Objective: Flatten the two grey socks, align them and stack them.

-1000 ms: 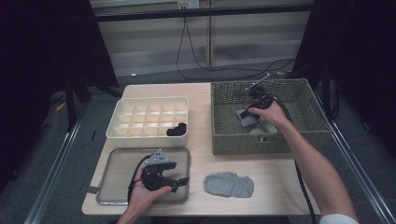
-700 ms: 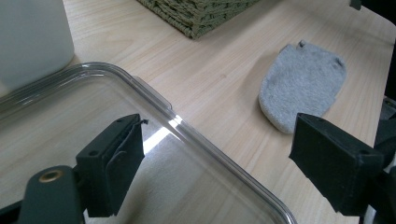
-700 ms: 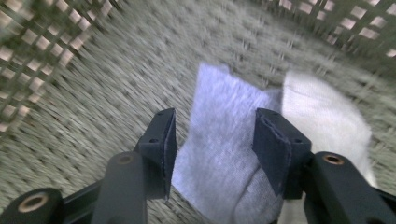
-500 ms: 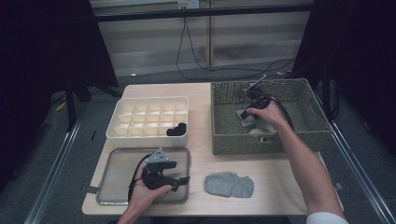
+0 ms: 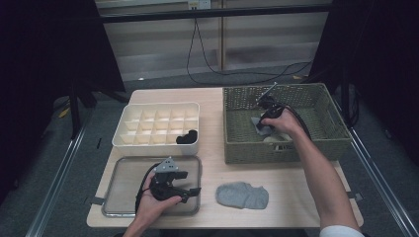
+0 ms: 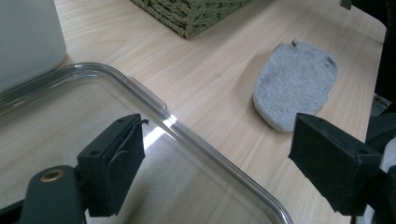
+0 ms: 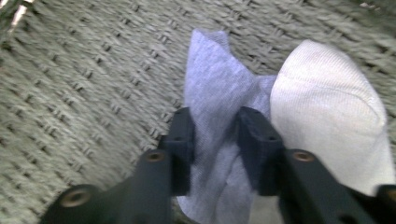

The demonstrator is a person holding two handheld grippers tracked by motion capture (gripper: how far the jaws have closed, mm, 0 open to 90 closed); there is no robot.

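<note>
So far the sorting looks barely begun, judging from how things lie: one dark rolled sock (image 5: 187,137) sits in a near-row compartment of the white divided box (image 5: 157,107), which stands left of the wicker basket (image 5: 326,133), and a grey sock (image 5: 242,194) lies loose on the bench (image 5: 212,98) in front of the basket. Inside the basket, the right hand-held gripper (image 7: 215,135) has just been closing its jaws, and a fold of the pale blue sock (image 7: 212,88) is now pinched between them, with a white sock (image 7: 327,121) touching it alongside. The left hand-held gripper (image 6: 215,163) hangs released, with nothing between its jaws, over the clear tray (image 6: 154,105) left of the grey sock. Still left, I judge: lifting the blue sock out, then handling the white one and the grey one.
</note>
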